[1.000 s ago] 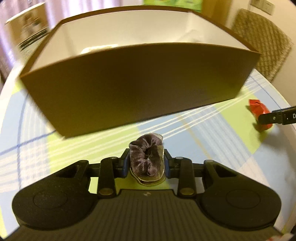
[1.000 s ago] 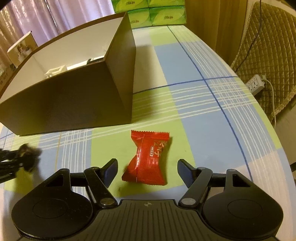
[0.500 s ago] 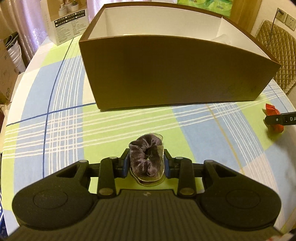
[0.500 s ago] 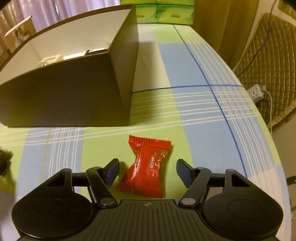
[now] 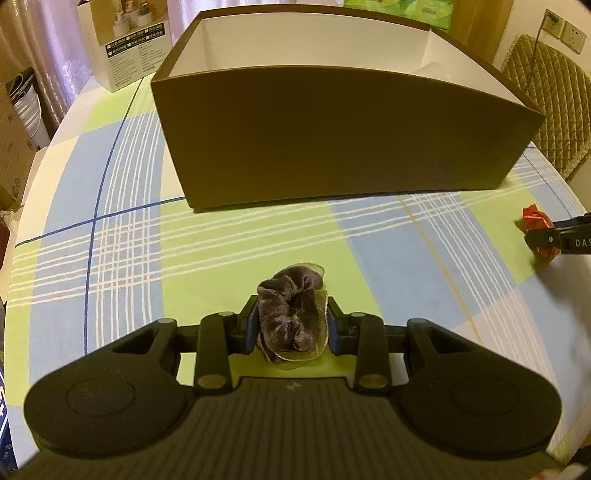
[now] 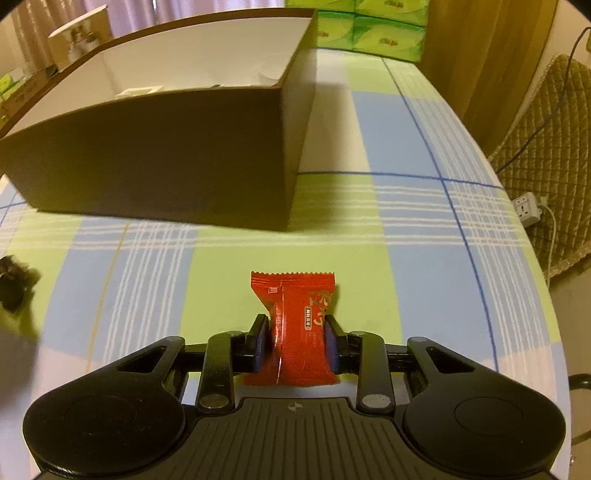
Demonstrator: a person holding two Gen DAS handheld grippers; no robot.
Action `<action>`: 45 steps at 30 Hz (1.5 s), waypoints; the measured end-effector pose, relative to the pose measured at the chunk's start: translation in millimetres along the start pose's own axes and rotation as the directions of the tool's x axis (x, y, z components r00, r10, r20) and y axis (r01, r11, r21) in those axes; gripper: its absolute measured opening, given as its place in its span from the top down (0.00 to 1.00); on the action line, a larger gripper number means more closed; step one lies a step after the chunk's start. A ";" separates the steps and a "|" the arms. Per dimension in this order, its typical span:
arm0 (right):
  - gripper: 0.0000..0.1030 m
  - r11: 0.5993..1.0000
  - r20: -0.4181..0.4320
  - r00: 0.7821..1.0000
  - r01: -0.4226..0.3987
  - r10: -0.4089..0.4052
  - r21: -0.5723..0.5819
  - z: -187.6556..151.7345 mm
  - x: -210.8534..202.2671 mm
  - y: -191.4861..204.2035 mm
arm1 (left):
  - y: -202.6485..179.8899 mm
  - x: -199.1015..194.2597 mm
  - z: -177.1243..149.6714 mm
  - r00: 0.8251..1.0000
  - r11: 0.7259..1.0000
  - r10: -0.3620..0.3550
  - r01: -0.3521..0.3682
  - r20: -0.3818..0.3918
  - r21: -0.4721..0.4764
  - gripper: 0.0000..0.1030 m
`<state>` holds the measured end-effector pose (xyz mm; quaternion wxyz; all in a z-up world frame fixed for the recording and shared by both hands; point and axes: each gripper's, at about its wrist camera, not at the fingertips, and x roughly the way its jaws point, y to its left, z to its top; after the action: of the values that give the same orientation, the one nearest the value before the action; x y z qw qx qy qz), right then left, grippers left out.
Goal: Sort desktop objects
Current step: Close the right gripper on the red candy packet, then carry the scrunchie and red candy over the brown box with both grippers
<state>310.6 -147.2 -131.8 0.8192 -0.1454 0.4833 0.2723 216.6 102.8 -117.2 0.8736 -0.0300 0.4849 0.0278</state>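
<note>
My left gripper (image 5: 291,321) is shut on a dark purple velvet scrunchie (image 5: 286,314) with a sheer gold trim, just above the checked tablecloth. My right gripper (image 6: 295,339) is shut on a red candy packet (image 6: 295,325). A large brown box (image 5: 343,136) with a white inside stands open-topped beyond both grippers; in the right wrist view the brown box (image 6: 155,155) holds some white items. The candy packet (image 5: 537,230) and a right fingertip (image 5: 543,238) show at the left wrist view's right edge. The scrunchie (image 6: 13,280) is a dark blur at the right wrist view's left edge.
A round table wears a green, blue and white checked cloth (image 5: 110,240). A white carton (image 5: 125,40) stands behind the box at left. Green tissue packs (image 6: 369,26) sit at the far edge. A quilted chair (image 6: 546,155) and a power strip (image 6: 528,208) lie to the right.
My right gripper has shut on the red candy packet, which lay between open fingers before. My left gripper, holding the scrunchie, has pulled back and risen away from the box.
</note>
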 end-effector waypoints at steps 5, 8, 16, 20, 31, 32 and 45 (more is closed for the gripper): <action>0.74 0.997 -0.024 0.997 -0.072 0.072 0.013 -10.2 -10.5 6.4 | -5.9 -5.5 -3.2 1.000 1.000 -0.026 0.026 -0.008 0.007 0.71; 0.74 0.994 -0.019 0.994 -0.108 0.108 -0.004 -12.7 -20.6 14.5 | -11.1 -12.1 -5.2 0.999 0.999 -0.046 0.046 -0.002 0.019 0.71; 0.74 0.980 0.046 0.980 -0.189 0.191 -0.058 -0.1 -53.0 37.0 | -19.5 -40.4 8.3 0.993 0.995 -0.097 0.095 0.070 0.027 0.71; 0.74 0.971 0.085 0.969 -0.224 0.231 -0.083 12.6 -67.7 46.3 | -19.0 -58.1 23.1 0.985 0.993 -0.122 0.120 0.126 0.021 0.71; 0.74 0.951 0.177 0.939 -0.271 0.295 -0.148 58.8 -89.6 60.4 | -20.8 -87.0 74.5 0.954 0.990 -0.143 0.135 0.262 0.051 0.71; 0.74 0.950 0.185 0.937 -0.270 0.296 -0.153 63.7 -90.9 62.1 | -21.0 -87.5 80.7 0.952 0.990 -0.142 0.131 0.271 0.057 0.71; 0.74 0.951 0.241 0.925 -0.260 0.294 -0.165 142.7 -68.3 66.4 | -10.0 -58.3 159.2 0.946 0.992 -0.117 0.098 0.304 0.075 0.71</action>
<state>347.2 -42.8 -0.7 0.8180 -0.0910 0.3675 0.4332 321.2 104.3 16.6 0.9391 -0.0257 0.3413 -0.0299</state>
